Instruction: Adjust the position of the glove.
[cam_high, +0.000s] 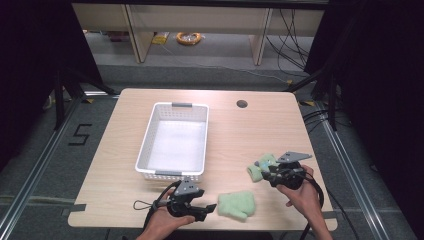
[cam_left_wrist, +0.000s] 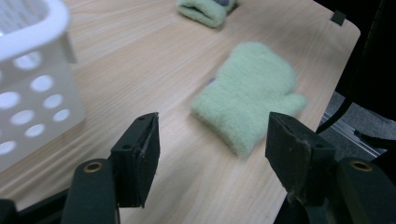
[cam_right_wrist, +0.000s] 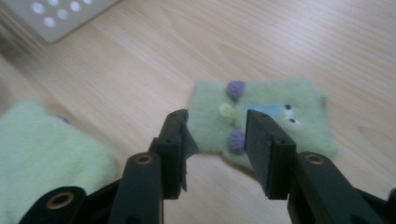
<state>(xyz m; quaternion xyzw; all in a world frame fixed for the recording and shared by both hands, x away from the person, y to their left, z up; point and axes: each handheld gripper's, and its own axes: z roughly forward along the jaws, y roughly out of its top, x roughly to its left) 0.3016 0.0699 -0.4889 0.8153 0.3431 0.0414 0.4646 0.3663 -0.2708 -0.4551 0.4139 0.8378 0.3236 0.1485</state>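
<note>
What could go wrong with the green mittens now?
1. The plain mitten lies close to the table's near edge, so a nudge from the open left gripper might push it off.
2. The right gripper is open just above the decorated mitten; closing there might pinch a button rather than fabric.

Plenty of bare tabletop is being left open on the light wooden table (cam_high: 235, 135) between the white perforated plastic basket (cam_high: 146, 145) and the decorated pale green fleece mitten (cam_high: 261, 169) over on the right. The near edge is being crowded a bit, though: the plain pale green fuzzy mitten (cam_left_wrist: 247, 95) is lying flat just in front of the left gripper (cam_high: 212, 207), and the basket's wall is standing close on its other side. The far half of the table is being kept open.
</note>
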